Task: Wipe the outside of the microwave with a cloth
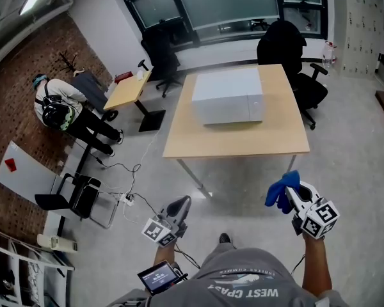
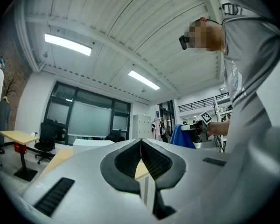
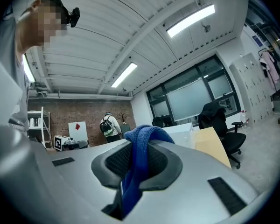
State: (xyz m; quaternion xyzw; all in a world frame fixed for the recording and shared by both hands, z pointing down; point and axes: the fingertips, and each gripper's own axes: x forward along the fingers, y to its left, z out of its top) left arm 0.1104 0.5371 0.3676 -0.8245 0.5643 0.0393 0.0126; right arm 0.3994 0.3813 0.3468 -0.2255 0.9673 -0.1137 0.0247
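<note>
Step in hand: approach. I stand on open floor short of the table; wiping not yet begun.

Right gripper: jaws clamped on the blue cloth, which fills the gap between the pads and bunches out past the tips. Points level, toward the table.

Left gripper: jaws pressed together, nothing between them.

Microwave: white box sitting on the far half of the tabletop, well apart from both grippers.

Next, as I judge it: close the gap to the near table edge, then press the loose bunch of cloth onto one face, top or front, firmly enough to drag without it slipping from the pads. The empty left gripper could brace the casing if it slides.
</note>
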